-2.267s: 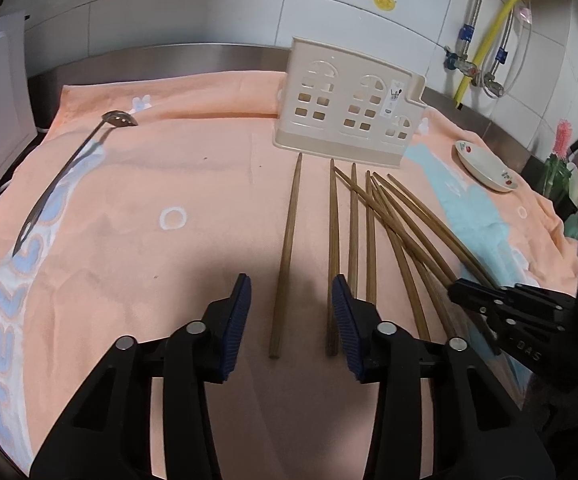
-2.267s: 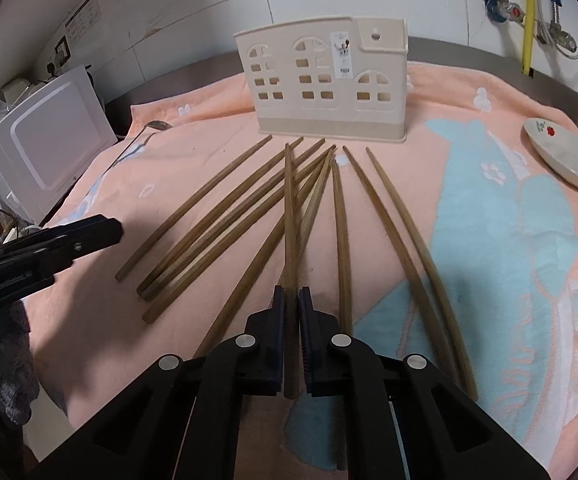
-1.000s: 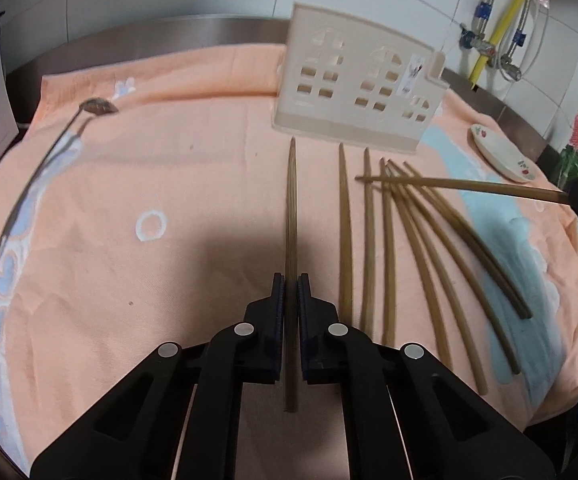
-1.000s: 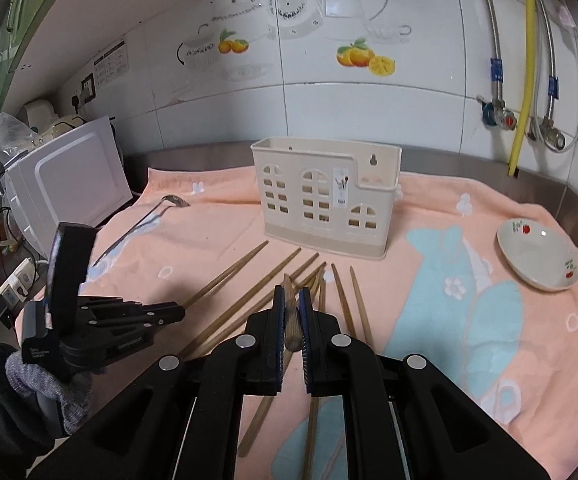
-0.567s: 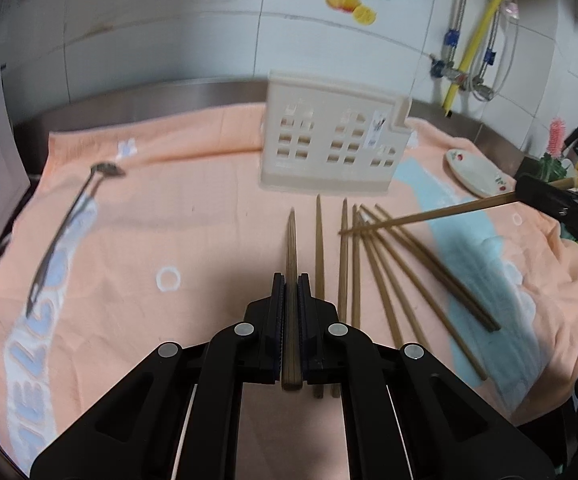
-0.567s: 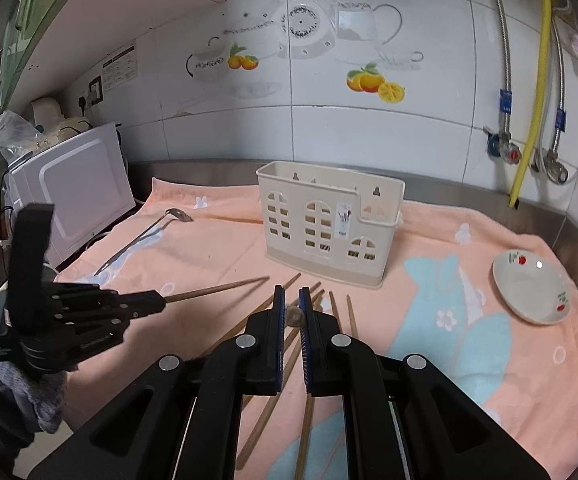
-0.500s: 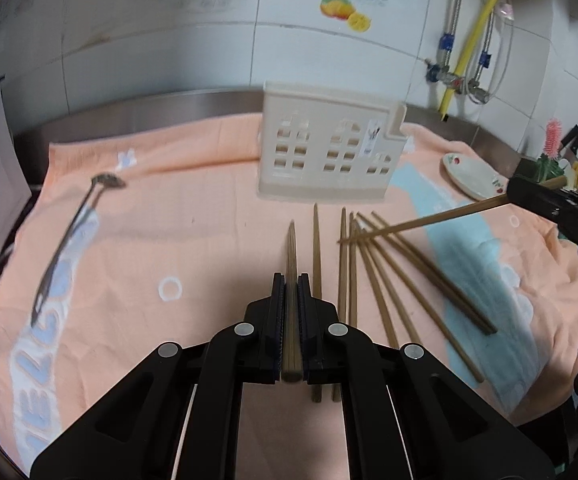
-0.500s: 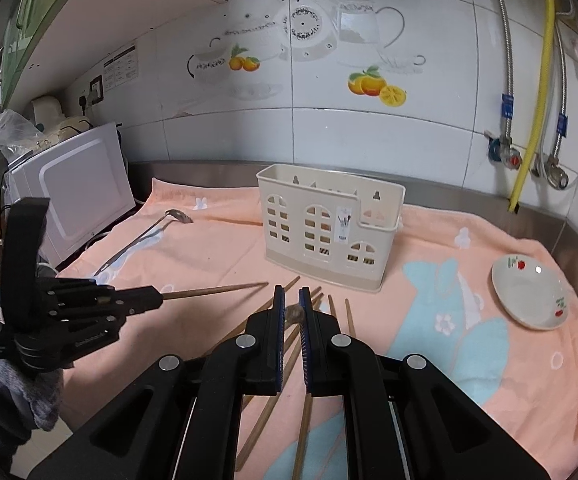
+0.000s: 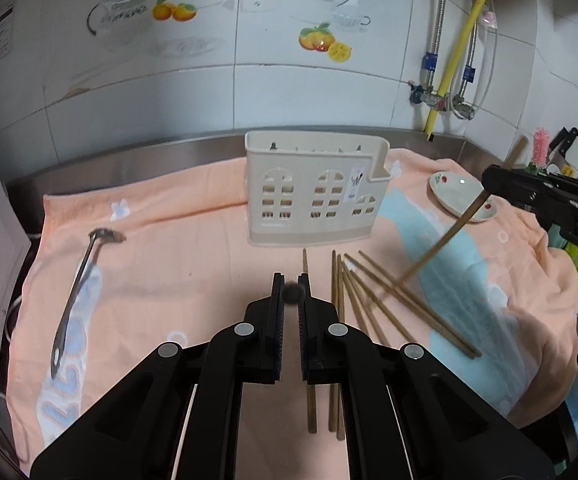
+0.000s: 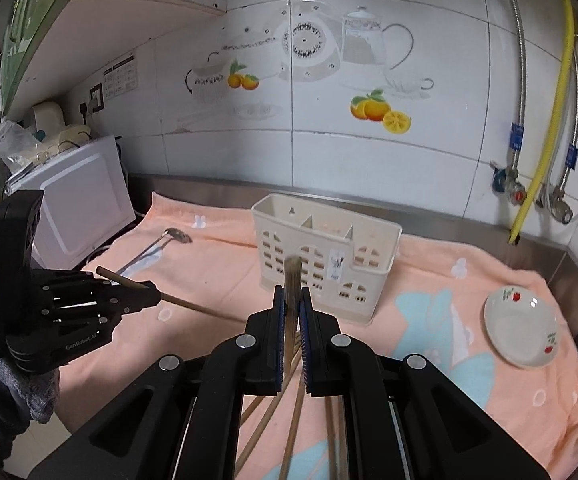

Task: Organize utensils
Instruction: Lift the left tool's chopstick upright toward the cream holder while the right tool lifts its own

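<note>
You had a chopstick pinched in each tool, both lifted clear of the towel (image 9: 193, 240). Your left gripper (image 9: 290, 294) was clamped on one wooden chopstick (image 9: 290, 293), seen end-on as a dark blur between the pads; from the other side that same stick (image 10: 187, 303) poked out level from the black jaws, over the left part of the cloth. Your right gripper (image 10: 291, 306) was squeezed tight on a second chopstick (image 10: 291, 280), which stood up steeply between the blue pads with its top end in front of the cream utensil holder (image 10: 325, 256). From the left camera that stick (image 9: 449, 236) slanted down toward the loose chopsticks (image 9: 373, 304) fanned out on the towel, just on the near side of the holder. The holder stood upright at the far middle of the cloth, its compartments open at the top. A metal ladle (image 9: 77, 292) lay off to the left, and a small saucer (image 10: 521, 332) with red fruit print sat at the right edge.
</note>
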A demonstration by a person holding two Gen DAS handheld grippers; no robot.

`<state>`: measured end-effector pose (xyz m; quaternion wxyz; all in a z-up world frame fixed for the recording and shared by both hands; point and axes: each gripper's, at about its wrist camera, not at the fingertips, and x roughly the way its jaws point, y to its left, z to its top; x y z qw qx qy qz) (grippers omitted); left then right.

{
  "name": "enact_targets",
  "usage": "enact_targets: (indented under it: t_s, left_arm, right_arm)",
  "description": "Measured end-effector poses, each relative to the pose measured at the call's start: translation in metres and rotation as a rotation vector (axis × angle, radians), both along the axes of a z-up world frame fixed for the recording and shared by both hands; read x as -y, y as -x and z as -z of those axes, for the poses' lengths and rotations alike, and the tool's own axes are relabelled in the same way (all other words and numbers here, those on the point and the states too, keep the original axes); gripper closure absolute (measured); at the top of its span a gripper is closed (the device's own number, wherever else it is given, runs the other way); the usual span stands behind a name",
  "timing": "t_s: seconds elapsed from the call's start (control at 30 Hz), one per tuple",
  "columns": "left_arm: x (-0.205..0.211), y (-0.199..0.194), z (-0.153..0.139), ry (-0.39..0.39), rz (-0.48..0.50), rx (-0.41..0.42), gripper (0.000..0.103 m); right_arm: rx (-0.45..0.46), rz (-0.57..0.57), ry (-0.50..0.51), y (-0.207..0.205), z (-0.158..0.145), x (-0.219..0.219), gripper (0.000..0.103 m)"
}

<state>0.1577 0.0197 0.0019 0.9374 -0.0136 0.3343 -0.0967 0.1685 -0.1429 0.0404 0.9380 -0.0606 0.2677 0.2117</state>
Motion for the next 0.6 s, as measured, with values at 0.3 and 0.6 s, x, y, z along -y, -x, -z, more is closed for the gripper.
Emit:
enact_targets:
  t_s: [0.3,0.6]
  left_arm:
    - [0.007,-0.019,-0.035,-0.020,0.028,0.039,0.098]
    - [0.018,-0.035,-0.087,-0.033,0.058,0.130,0.098]
  right_arm:
    - [0.040,0.034,0.011,-0.028,-0.044,0.014,0.096]
    - [0.122,0.105,0.011,-0.069,-0.089,0.024,0.096]
